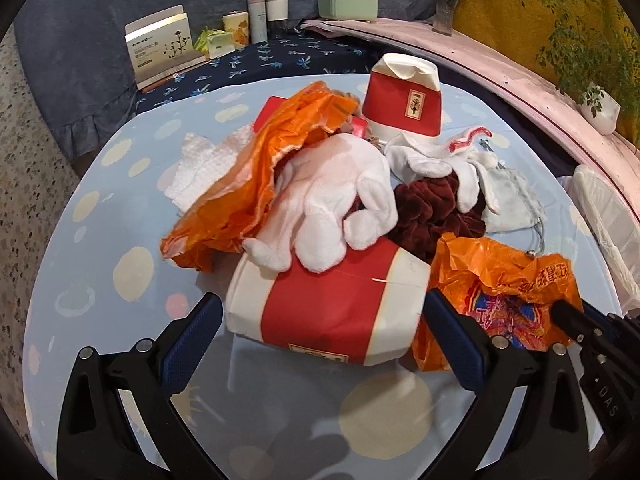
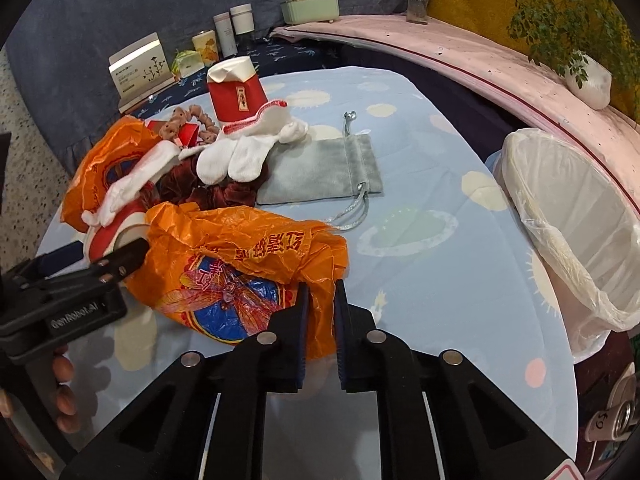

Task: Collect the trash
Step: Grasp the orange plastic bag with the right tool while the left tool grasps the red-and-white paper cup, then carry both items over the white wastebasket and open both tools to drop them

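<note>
My left gripper (image 1: 322,334) is open, its fingers on either side of a red and white paper box (image 1: 328,304) lying on its side. A white glove (image 1: 332,200) lies over the box. My right gripper (image 2: 320,320) is shut on the edge of an orange plastic bag (image 2: 240,256), which also shows in the left wrist view (image 1: 504,296). The left gripper shows at the left of the right wrist view, beside the bag. A second orange bag (image 1: 256,184), a dark red scrunchie (image 1: 432,208) and a grey drawstring pouch (image 2: 324,172) lie in the pile.
A white bin with a plastic liner (image 2: 568,216) stands at the table's right edge. A second red and white box (image 1: 404,96) stands upright behind the pile. White gloves (image 2: 240,152) and a paper towel (image 1: 204,168) lie nearby. Boxes and jars (image 1: 256,16) stand at the back.
</note>
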A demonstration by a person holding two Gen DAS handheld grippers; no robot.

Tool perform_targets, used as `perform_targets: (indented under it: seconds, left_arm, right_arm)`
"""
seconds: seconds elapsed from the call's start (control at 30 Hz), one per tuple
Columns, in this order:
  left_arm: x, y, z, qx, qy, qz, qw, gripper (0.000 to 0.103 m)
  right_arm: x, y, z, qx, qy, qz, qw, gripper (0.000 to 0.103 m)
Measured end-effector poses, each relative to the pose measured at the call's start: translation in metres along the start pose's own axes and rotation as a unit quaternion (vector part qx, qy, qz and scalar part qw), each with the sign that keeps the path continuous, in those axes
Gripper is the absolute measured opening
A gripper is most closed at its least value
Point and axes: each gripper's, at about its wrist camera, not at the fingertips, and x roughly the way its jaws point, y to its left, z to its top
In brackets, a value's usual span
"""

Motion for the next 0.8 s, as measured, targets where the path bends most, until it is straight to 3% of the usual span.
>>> perform_targets:
  seconds: [0.07, 0.53, 0.8]
  left_arm:
    - [-0.002, -0.001, -0.003, 0.002, -0.001, -0.003, 1.0000, 0.087]
    - [-0.036, -0.025, -0.012, -0.001, -0.012, -0.022, 0.9997, 0.085]
    - [-0.059, -0.068, -0.003, 0.025, -0.026, -0.044, 0.9984, 0.085]
  right_arm:
    - [-0.005, -0.003, 0.000, 0.005, -0.004, -0.001, 1.000, 0.009]
    - [-0.058, -0.029, 0.007, 0.028, -0.051, -0.016, 0.998, 0.005]
    - [-0.085, -0.068, 0.011, 0.058, -0.077, -0.041, 0.994, 0.005]
